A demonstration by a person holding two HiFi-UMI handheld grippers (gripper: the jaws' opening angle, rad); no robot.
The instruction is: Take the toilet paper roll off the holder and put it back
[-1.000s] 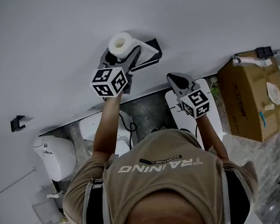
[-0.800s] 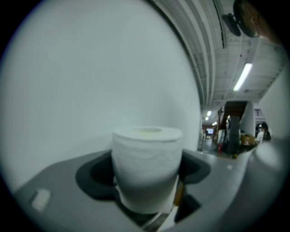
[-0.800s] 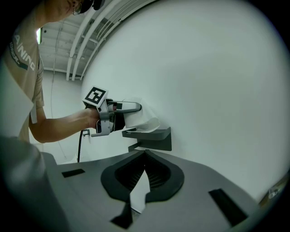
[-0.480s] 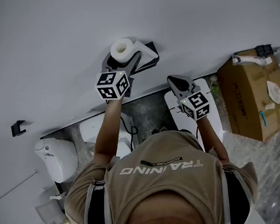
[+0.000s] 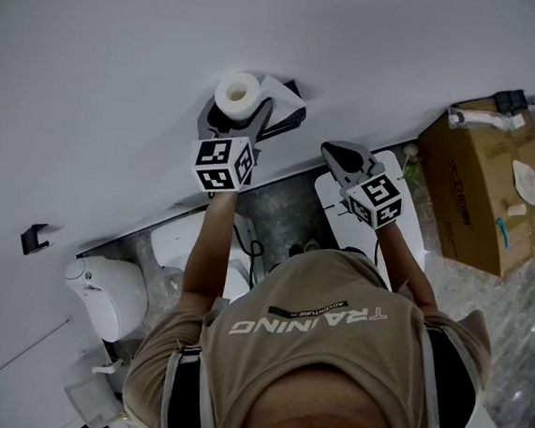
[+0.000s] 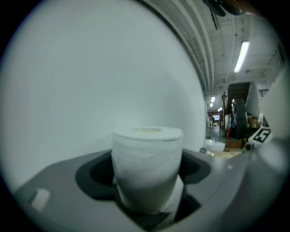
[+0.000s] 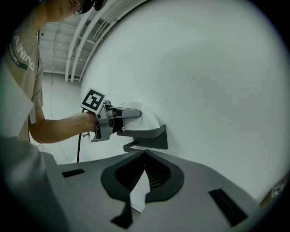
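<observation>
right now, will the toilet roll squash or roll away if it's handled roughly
Probably light and squashy: the toilet roll is soft wound paper with a hollow middle. Its round side could likely roll if laid down flat.

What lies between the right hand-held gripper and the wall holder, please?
Nothing: the head view shows only bare white wall between the right hand-held gripper and the holder.

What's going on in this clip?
A person faces a white wall with a gripper in each hand. The left gripper has the toilet paper roll clamped upright between wide-set jaws, right at the top of the dark wall holder. Whether the roll touches it can't be told. The right gripper hangs beside it, jaws together and empty.
</observation>
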